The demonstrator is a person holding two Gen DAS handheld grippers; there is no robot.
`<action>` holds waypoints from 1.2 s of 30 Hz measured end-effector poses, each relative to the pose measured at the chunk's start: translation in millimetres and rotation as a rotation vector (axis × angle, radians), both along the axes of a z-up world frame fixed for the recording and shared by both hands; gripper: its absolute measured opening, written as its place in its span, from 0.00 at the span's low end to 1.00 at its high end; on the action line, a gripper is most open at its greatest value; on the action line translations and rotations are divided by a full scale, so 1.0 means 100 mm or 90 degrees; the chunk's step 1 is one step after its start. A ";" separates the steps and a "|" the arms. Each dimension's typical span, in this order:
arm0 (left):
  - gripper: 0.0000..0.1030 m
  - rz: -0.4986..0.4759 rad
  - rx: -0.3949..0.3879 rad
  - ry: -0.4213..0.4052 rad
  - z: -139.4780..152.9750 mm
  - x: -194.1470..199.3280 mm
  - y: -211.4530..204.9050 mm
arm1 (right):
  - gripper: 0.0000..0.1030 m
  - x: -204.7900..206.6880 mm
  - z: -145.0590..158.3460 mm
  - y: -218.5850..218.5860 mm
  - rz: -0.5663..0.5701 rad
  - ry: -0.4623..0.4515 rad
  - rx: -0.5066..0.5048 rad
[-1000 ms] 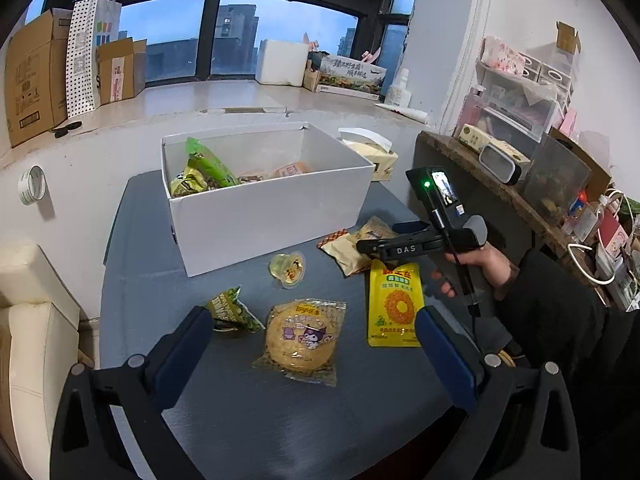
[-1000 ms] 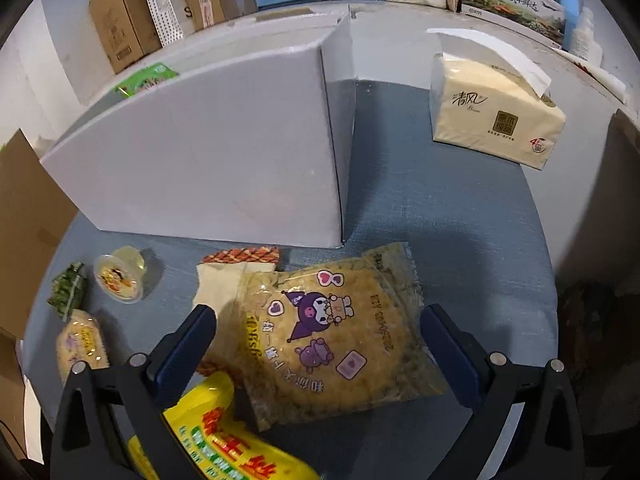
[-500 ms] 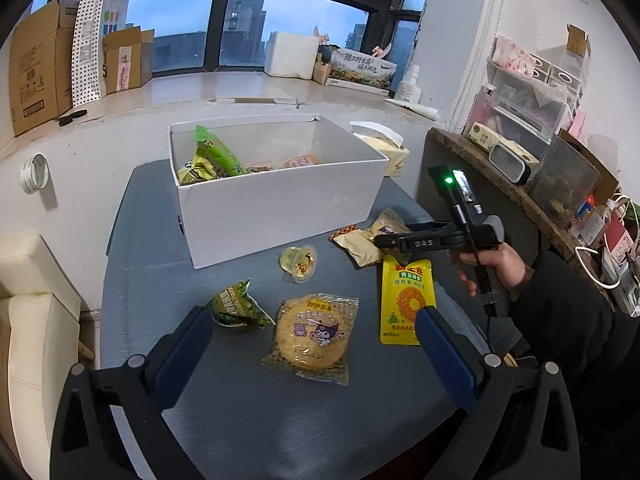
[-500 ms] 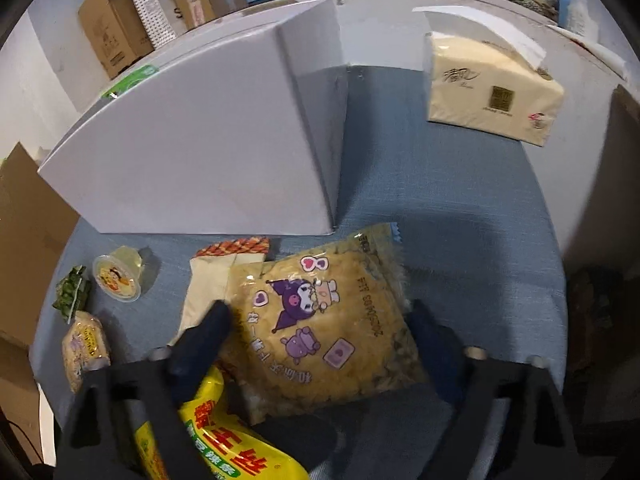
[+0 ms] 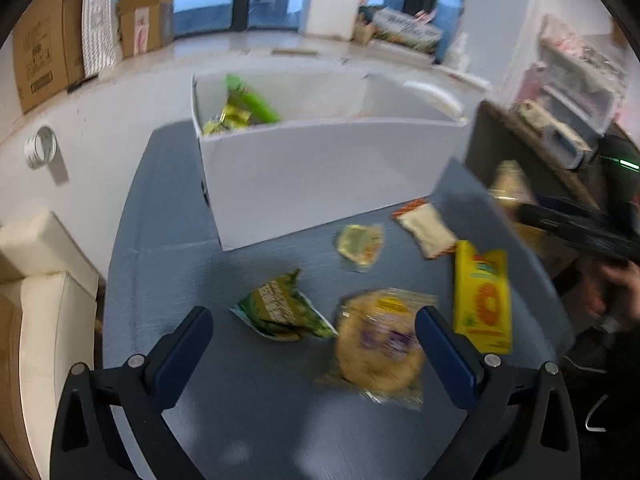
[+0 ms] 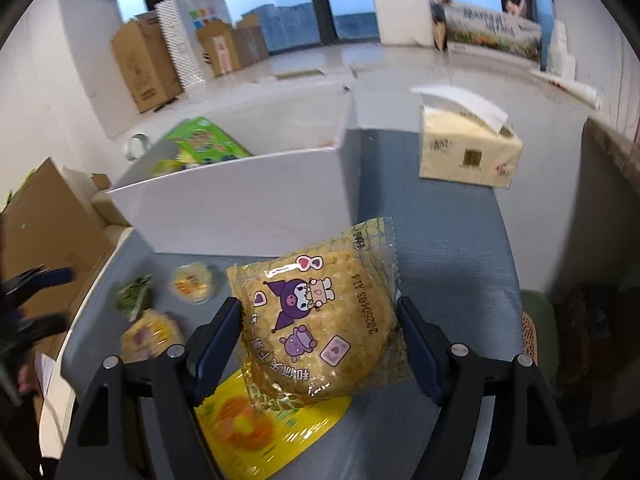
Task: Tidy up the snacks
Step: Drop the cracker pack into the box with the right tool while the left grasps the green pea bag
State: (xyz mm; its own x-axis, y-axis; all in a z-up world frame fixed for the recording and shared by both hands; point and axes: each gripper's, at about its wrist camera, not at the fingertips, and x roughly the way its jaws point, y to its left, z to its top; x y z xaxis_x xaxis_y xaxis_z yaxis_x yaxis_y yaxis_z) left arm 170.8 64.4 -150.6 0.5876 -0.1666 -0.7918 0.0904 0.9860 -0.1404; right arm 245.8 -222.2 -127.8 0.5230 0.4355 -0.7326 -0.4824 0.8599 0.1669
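My right gripper (image 6: pixel 320 328) is shut on a round cake in a clear wrapper with a purple cartoon (image 6: pixel 320 320) and holds it above the table, in front of the white box (image 6: pixel 248 204). My left gripper (image 5: pixel 314 340) is open and empty, low over the table, with a green snack packet (image 5: pixel 280 310) and a second round cake (image 5: pixel 378 354) between its fingers. A yellow packet (image 5: pixel 482 304), a small jelly cup (image 5: pixel 358 242) and a beige wafer pack (image 5: pixel 428 230) lie on the blue-grey table. The box (image 5: pixel 320 172) holds green packets (image 5: pixel 244 110).
A tissue box (image 6: pixel 468 148) stands on the table right of the white box. Cardboard boxes (image 6: pixel 148 64) line the window sill behind. A cream sofa (image 5: pixel 36 300) is left of the table. A cluttered shelf (image 5: pixel 560 132) is at the right.
My right gripper closed on the cartoon cake and lifted it off the table. My left gripper moved forward and down toward the green packet and the second cake.
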 end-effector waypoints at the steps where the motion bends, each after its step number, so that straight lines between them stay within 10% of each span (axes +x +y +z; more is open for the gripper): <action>1: 1.00 0.008 0.005 0.012 -0.07 0.07 0.00 | 0.78 -0.09 0.04 0.00 0.008 -0.007 0.005; 7: 1.00 0.103 -0.062 0.083 -0.38 0.37 0.13 | 0.78 -0.52 0.15 -0.02 0.024 -0.022 0.021; 14: 0.99 0.172 -0.026 0.115 -0.53 0.49 0.09 | 0.78 -0.62 -0.01 -0.06 0.022 -0.003 0.009; 18: 0.50 0.179 0.001 0.122 -0.55 0.51 0.05 | 0.78 -0.65 -0.06 -0.10 0.018 0.006 0.018; 21: 0.46 0.181 -0.001 0.127 -0.56 0.50 0.05 | 0.78 -0.65 -0.08 -0.09 0.018 0.009 0.015; 36: 0.43 0.144 0.008 -0.003 0.17 0.19 -0.11 | 0.78 -0.60 0.14 0.14 0.041 -0.017 0.042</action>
State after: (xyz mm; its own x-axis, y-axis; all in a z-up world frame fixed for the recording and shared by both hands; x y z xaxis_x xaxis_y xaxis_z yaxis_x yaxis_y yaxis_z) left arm 190.0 53.9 -133.5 0.6121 -0.0209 -0.7905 -0.1321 0.9829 -0.1283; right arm 185.4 -208.4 -114.1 0.5107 0.5161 -0.6876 -0.5417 0.8142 0.2088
